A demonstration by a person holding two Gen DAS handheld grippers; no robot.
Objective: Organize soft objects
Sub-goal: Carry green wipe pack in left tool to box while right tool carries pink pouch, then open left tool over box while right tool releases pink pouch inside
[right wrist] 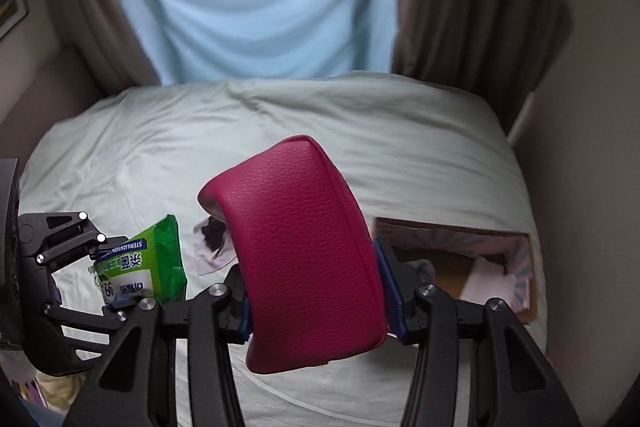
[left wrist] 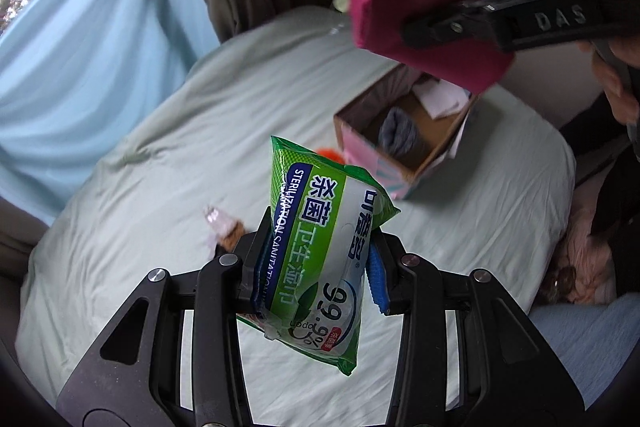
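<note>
My left gripper (left wrist: 316, 267) is shut on a green pack of wet wipes (left wrist: 320, 223) and holds it above the bed; the pack also shows in the right wrist view (right wrist: 148, 267). My right gripper (right wrist: 316, 291) is shut on a magenta leather pouch (right wrist: 296, 259) and holds it in the air, above and beside the open cardboard box (right wrist: 520, 311). In the left wrist view the pouch (left wrist: 416, 27) hangs over the box (left wrist: 360, 111), which holds a grey rolled cloth (left wrist: 400, 135) and something white.
The bed (left wrist: 200, 115) has a pale green sheet. A small brown and pink soft toy (left wrist: 224, 227) and an orange object (left wrist: 328, 151) lie on it. A white and dark cloth (right wrist: 212, 243) lies mid-bed. Blue cloth and brown curtains stand behind. A person's clothing is at the right.
</note>
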